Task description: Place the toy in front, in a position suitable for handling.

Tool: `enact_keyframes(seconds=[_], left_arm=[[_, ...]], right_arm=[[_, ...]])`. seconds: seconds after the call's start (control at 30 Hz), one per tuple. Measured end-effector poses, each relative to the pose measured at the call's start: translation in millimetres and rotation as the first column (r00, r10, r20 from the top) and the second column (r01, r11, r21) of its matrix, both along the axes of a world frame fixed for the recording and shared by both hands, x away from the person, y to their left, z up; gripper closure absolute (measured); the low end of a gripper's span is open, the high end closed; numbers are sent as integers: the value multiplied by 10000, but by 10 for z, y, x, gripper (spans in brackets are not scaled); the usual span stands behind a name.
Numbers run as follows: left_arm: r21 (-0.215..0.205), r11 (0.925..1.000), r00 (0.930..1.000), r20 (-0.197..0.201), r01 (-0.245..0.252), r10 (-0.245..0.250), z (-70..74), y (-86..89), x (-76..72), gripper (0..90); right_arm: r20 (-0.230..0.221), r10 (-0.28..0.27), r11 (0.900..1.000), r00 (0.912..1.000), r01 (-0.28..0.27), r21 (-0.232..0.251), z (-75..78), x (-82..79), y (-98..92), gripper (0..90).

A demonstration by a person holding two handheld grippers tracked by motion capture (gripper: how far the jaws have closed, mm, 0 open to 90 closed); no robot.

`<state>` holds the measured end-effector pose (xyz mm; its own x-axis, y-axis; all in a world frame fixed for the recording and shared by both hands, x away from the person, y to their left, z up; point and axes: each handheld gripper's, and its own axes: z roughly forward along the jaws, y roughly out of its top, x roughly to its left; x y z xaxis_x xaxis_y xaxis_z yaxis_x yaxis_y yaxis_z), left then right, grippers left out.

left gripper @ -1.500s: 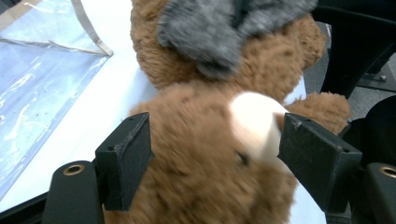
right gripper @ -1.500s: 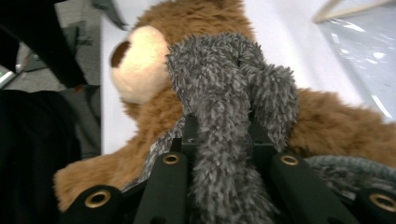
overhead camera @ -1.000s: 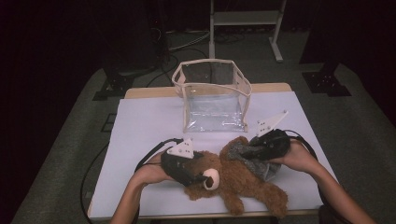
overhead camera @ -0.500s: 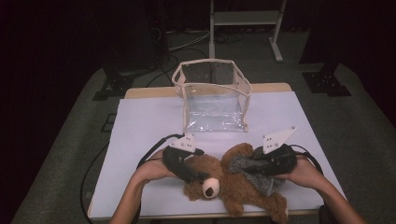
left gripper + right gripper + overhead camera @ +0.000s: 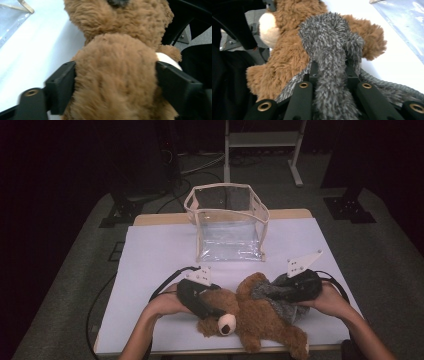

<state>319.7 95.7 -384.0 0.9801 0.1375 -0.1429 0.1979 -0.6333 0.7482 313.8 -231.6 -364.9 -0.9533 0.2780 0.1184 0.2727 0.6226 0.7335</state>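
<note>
A brown teddy bear (image 5: 255,317) lies near the table's front edge, its white muzzle toward me. My left gripper (image 5: 212,312) reaches in from the left and straddles its head (image 5: 115,75). The jaws have just been opening, and fur still fills the gap against both pads (image 5: 62,85). A grey fuzzy cloth (image 5: 280,302) lies over the bear's body. Coming in from the right, my right gripper (image 5: 265,292) is shut on a bunched fold of that grey cloth (image 5: 332,50), with the bear (image 5: 284,57) right behind it.
A clear plastic bag (image 5: 230,227) with cream trim stands open at the back middle of the white table cover (image 5: 150,255). Black cables trail off both grippers. A metal stand (image 5: 260,140) is on the floor beyond the table.
My right gripper has moved nearer the front edge and lower with the grey cloth. The bear has slid slightly toward me. The left hand has stayed put.
</note>
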Motion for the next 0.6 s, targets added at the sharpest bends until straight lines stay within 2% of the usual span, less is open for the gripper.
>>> enact_keyframes(seconds=[0.07, 0.3, 0.4, 0.6], left_arm=[[-13, 10000, 9999, -156, 24, -24, -15, -34, 10, 100], [-320, 9995, 9993, -360, 45, -56, -15, -131, 27, 96], [-125, 9999, 9991, -407, 86, -91, -22, -183, 32, 101], [497, 9987, 9958, -909, -78, 123, -52, -241, 76, 104]], right_arm=[[3, 74, 10000, 10000, -74, 51, -5, -33, -2, 745], [106, 132, 9998, 9999, -133, 140, -24, -115, -2, 746], [124, 156, 9998, 9998, -158, 136, -21, -130, 12, 746], [271, 246, 9997, 9993, -247, 43, -16, -143, 25, 746]])
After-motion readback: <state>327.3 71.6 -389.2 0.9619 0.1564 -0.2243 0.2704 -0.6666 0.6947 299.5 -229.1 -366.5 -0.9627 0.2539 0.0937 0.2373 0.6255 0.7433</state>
